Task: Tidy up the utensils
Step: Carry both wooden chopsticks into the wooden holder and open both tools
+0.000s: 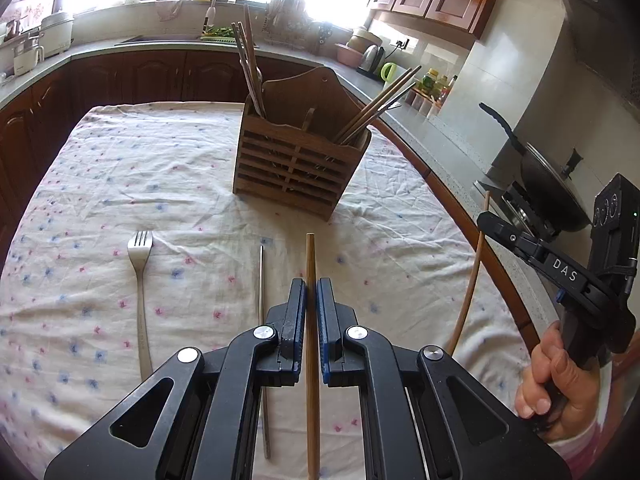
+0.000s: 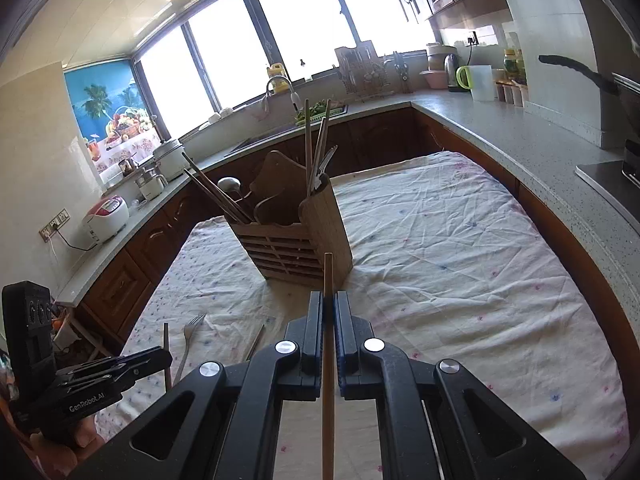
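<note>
Wooden chopsticks, one in each hand! The left tongs (image 1: 311,292) are clamped tight on a bamboo chopstick (image 1: 311,256), the right tongs (image 2: 329,308) likewise pinch theirs (image 2: 328,276). Best keep both sticks upright and drop them tip-first into the slatted wooden holder (image 1: 296,168) at mid-table; fork (image 1: 141,272) and metal chopstick (image 1: 261,280) wait on the near cloth.

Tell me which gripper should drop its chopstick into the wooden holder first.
Probably the right gripper: its chopstick already points at the wooden holder, which looks close ahead. The left gripper also grips a chopstick, but the holder looks farther off.
</note>
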Demonstrator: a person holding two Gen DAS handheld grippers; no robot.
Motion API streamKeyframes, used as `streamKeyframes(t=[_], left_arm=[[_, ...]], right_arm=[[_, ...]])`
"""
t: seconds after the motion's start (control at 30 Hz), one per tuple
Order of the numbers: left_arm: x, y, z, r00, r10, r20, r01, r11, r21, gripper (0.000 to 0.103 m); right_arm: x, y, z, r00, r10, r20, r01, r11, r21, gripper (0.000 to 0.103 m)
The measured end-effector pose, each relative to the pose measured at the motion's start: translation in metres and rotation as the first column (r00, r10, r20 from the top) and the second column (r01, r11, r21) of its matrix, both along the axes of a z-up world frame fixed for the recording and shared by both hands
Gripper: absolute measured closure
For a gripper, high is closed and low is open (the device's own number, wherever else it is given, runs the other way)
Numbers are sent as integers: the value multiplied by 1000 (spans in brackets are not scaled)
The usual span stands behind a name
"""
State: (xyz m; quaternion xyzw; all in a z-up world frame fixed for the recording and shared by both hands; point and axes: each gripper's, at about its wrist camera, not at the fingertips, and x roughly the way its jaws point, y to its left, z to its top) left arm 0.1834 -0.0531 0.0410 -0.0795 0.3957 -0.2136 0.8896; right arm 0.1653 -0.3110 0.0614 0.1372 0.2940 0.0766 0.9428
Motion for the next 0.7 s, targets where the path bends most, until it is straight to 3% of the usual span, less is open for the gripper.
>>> streamKeyframes(t=[0.37,0.7], left_arm=[[-5,25,30,996,47,74,-43,998,-54,98],[3,39,47,989,87,122,-78,994,-74,98]], right_arm=[[-11,8,38,995,11,103,-11,1000,-3,98],[-5,10,52,990,18,138,-18,1000,-7,98]])
